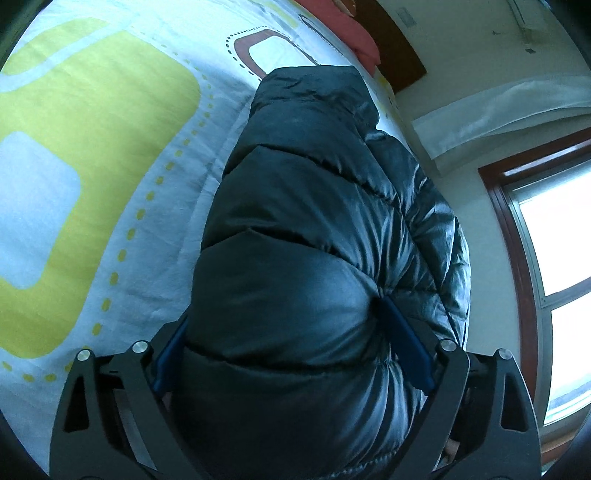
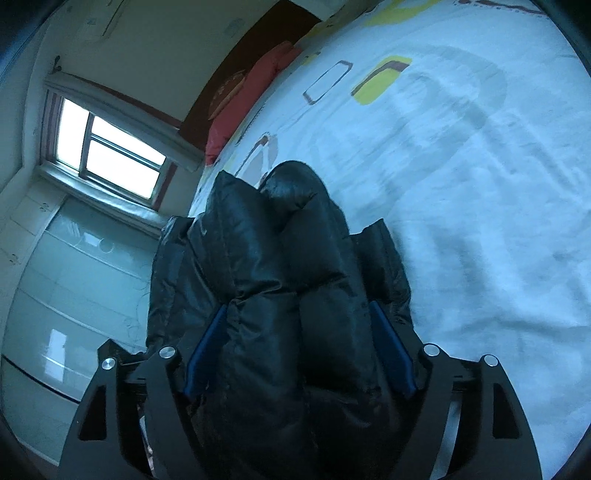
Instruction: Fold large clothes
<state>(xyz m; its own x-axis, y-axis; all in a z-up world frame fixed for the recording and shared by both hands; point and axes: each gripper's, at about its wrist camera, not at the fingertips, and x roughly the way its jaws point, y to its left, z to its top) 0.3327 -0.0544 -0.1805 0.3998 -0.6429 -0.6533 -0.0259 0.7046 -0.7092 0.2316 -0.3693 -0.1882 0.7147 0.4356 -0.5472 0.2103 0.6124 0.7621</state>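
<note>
**Puffer jacket gripped at both ends over the bed**

The black quilted puffer jacket (image 1: 317,236) runs lengthwise away from the left gripper (image 1: 295,347), its long axis pointing toward the red pillow (image 1: 354,33) at the head of the bed (image 1: 92,147). It lies on the patterned bedcover along the edge nearest the window (image 1: 554,240).

A thick bulge of the jacket fills the space between the left gripper's blue fingers (image 1: 406,343), which are spread wide and pressed against the padding on both sides. The right gripper (image 2: 299,347) likewise has its blue fingers (image 2: 391,350) wide apart, clamped on a bunched double fold of the jacket (image 2: 280,266), whose two ridges point toward the red pillow (image 2: 255,96).

The left wrist view shows the jacket's smooth quilted panels and the yellow blocks of the bedcover. The right wrist view shows the folded layers side by side, the pale bedcover (image 2: 461,184) beyond the jacket, the window (image 2: 107,147) and the glossy floor (image 2: 74,295) beside the bed.
</note>
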